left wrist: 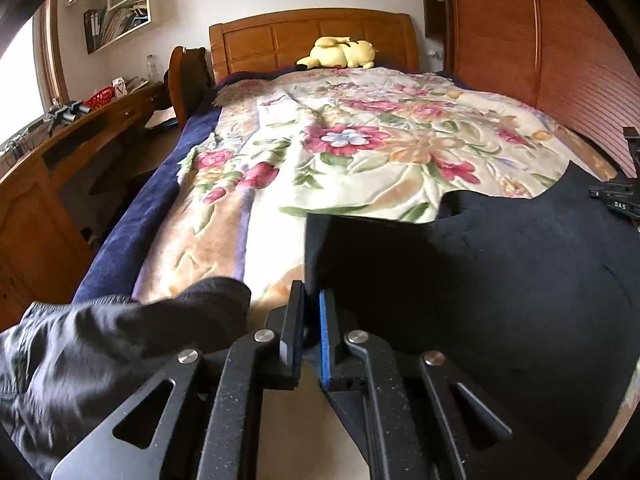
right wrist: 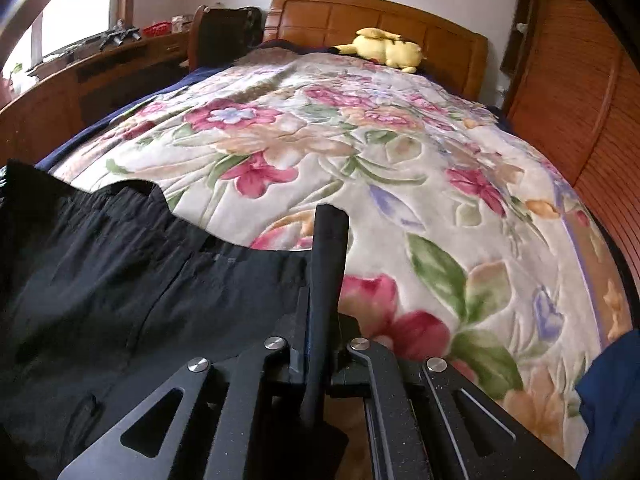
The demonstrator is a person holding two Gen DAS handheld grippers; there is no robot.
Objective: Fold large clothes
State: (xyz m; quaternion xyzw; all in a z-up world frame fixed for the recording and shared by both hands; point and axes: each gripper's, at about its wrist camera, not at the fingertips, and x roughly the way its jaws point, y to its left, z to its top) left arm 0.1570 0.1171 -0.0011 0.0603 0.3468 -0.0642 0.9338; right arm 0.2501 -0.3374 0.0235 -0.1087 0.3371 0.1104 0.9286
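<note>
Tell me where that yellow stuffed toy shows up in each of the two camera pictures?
Left wrist view: the yellow stuffed toy lies top centre, at the far end of the bed.
Right wrist view: the toy lies top, right of centre, again at the far end.
Shared landmark: the wooden headboard right behind it.

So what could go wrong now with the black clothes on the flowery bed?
1. Each gripper pinches only a thin edge of the black garment: the left gripper a corner, the right gripper a narrow fold. The cloth could slip out.
2. A loose black part hangs bunched at the left, so the fold may turn out crooked.
3. Dragging might rumple the floral blanket.
</note>
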